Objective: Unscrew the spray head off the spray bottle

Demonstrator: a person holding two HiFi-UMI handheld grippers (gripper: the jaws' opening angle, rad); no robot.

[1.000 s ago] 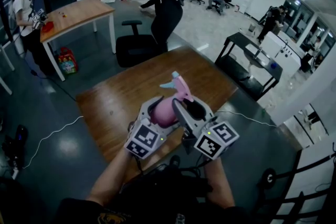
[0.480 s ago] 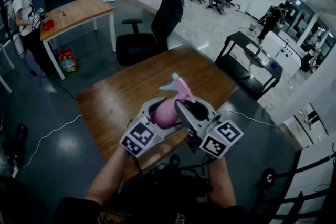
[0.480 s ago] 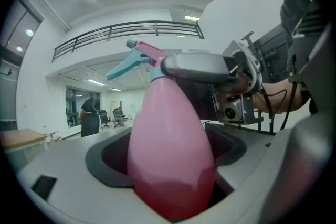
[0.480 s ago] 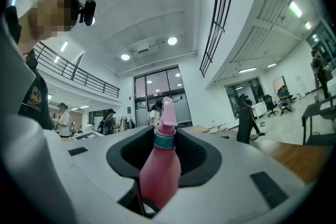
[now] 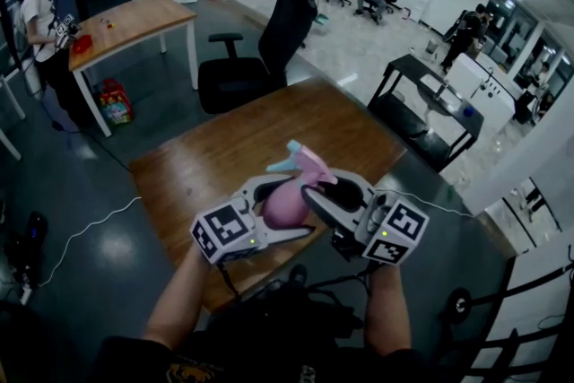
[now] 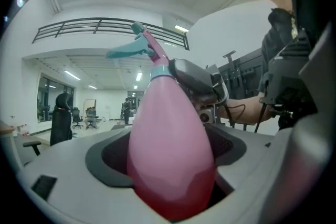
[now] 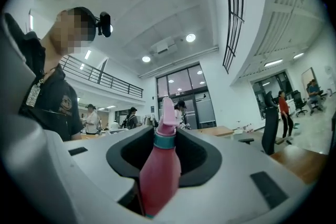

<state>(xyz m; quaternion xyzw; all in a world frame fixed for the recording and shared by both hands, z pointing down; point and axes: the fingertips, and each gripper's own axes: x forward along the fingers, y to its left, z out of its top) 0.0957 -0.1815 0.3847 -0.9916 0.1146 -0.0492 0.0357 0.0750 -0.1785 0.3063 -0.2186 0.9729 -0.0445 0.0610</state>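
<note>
A pink spray bottle [image 5: 285, 206] with a pink and teal spray head [image 5: 300, 159] is held in the air above the near edge of a wooden table [image 5: 224, 152]. My left gripper [image 5: 280, 211] is shut on the bottle's wide body [image 6: 170, 149], which fills the space between its jaws. My right gripper [image 5: 321, 186] comes in from the right and is shut on the bottle's narrow upper part [image 7: 157, 176], just at the teal collar [image 7: 165, 140]. The spray head [image 6: 142, 50] sticks out past both grippers, nozzle pointing left. The right gripper's finger [image 6: 194, 77] lies against the neck.
A black office chair [image 5: 233, 76] stands beyond the table. A second wooden table [image 5: 134, 22] is at the far left and a black desk [image 5: 430, 94] at the right. Several people stand or walk in the room. A white cable [image 5: 90, 229] runs across the floor.
The bottle has tilted and dropped slightly. My left gripper has swung out to the left and lower, my right gripper to the right. A person in red has walked farther away.
</note>
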